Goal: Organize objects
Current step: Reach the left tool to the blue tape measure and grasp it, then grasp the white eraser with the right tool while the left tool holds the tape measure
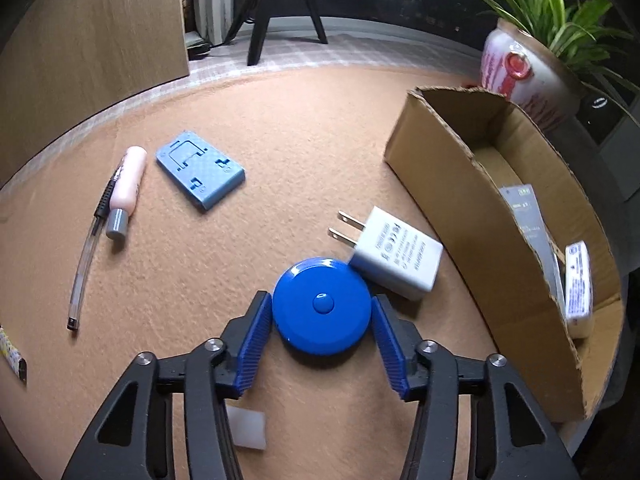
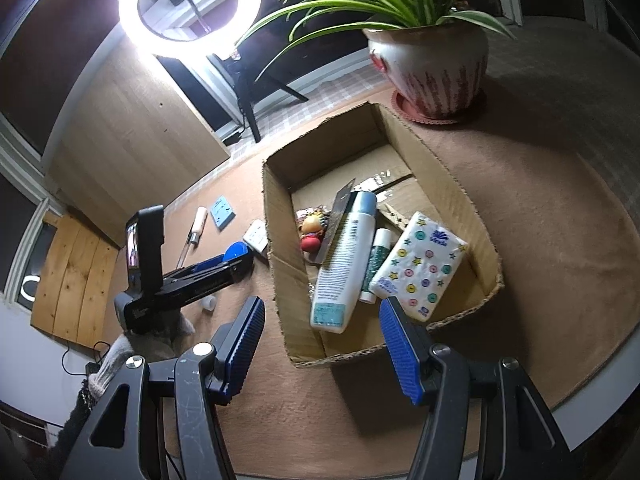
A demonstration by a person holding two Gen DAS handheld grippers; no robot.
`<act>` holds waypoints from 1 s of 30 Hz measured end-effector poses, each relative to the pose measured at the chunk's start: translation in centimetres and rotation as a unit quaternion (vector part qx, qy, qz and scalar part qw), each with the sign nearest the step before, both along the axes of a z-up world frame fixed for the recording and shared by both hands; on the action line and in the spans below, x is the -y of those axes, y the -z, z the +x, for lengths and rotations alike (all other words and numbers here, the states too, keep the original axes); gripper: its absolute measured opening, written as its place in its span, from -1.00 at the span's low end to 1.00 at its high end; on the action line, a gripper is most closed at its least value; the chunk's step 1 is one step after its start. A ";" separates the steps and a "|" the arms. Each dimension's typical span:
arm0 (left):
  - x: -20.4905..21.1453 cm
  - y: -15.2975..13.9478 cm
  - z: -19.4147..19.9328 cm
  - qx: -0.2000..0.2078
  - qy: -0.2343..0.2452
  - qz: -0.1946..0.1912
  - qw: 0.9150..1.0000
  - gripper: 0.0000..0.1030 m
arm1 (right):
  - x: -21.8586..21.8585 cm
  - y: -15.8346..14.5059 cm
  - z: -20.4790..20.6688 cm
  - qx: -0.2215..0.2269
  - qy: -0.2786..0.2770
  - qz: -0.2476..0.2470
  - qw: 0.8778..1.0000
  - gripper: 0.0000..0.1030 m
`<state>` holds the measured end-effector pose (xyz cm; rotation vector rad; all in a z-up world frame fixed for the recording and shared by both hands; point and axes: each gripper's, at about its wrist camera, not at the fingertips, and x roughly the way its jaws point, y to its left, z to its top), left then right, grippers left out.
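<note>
The round blue plastic tape measure [image 1: 321, 306] lies on the felt mat between the left gripper [image 1: 321, 312] pads, half-open jaws seemingly just touching its sides.

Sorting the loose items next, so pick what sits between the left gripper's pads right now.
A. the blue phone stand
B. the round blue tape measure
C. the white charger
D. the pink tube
B: the left wrist view shows the tape measure lying on the mat between the left gripper pads, with the charger just beyond it, touching its far edge.
</note>
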<state>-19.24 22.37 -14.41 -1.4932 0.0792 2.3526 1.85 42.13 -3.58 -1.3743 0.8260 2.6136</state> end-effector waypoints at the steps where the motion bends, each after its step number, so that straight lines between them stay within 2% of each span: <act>1: 0.1 0.0 -0.1 0.000 -0.002 -0.001 1.000 0.05 | 0.2 -0.1 -0.2 0.000 -0.003 0.000 1.000 0.09; 8: 1.8 0.1 -0.3 0.001 -0.010 0.000 1.000 0.05 | 2.0 -0.7 -1.7 -0.007 -0.033 0.002 0.999 0.09; 17: 7.2 0.0 -0.3 0.017 -0.043 0.013 0.999 0.05 | 6.8 -0.9 -4.8 -0.010 -0.107 0.001 0.994 0.09; 24: 11.4 0.1 1.7 0.017 -0.065 0.014 0.998 0.05 | 11.4 1.2 -8.3 0.014 -0.171 -0.011 0.985 0.09; 30: 13.6 0.1 5.1 0.016 -0.069 0.015 0.997 0.05 | 15.3 3.6 -11.6 0.047 -0.210 0.008 0.977 0.09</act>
